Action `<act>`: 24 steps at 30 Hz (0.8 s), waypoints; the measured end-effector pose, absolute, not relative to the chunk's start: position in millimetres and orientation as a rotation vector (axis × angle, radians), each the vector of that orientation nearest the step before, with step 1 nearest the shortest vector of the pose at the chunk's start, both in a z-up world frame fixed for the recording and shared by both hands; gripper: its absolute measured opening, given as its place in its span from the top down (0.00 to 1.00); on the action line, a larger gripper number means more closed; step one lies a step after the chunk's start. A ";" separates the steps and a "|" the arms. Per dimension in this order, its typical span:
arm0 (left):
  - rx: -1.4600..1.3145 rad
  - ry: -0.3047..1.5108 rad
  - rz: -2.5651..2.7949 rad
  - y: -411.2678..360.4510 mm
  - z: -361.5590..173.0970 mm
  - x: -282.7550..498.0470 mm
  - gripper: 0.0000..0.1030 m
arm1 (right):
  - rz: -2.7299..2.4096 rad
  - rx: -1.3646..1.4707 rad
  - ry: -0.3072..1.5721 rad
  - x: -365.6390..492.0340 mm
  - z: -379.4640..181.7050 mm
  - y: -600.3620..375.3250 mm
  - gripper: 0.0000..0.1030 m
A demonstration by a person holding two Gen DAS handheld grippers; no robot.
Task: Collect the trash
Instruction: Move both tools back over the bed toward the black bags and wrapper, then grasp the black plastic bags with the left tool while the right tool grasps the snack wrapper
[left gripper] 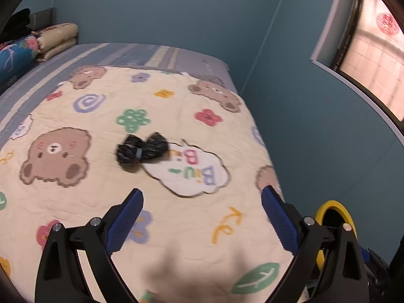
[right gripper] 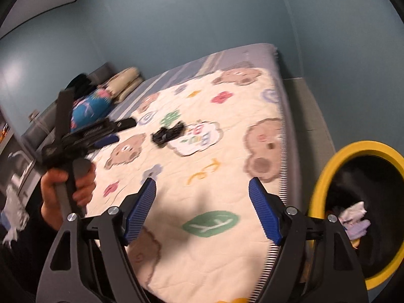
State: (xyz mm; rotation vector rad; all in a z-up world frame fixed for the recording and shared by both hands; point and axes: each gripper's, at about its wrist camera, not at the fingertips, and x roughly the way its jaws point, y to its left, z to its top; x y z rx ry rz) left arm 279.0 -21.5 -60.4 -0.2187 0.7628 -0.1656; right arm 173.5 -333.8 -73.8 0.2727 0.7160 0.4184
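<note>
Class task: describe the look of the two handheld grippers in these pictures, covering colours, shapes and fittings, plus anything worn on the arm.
The left gripper and the right gripper look alike: black angular frames with triangular cut-outs, silver round bolts at the joints, and blue ribbed pads on the fingers. In the right wrist view the left one has a black handle held by a hand with a dark sleeve.

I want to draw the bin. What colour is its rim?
Yellow: the bin's rim shows best in the right wrist view.

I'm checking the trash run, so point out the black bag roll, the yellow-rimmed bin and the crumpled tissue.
black bag roll (left gripper: 141, 151): left wrist view, its banded middle.
yellow-rimmed bin (right gripper: 363, 147): right wrist view, top rim.
crumpled tissue (right gripper: 353, 217): right wrist view, its centre.
</note>
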 end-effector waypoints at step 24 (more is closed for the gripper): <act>-0.262 0.912 0.053 79.8 -143.2 385.6 0.10 | 0.779 -0.004 0.966 194.8 -142.9 -123.5 0.18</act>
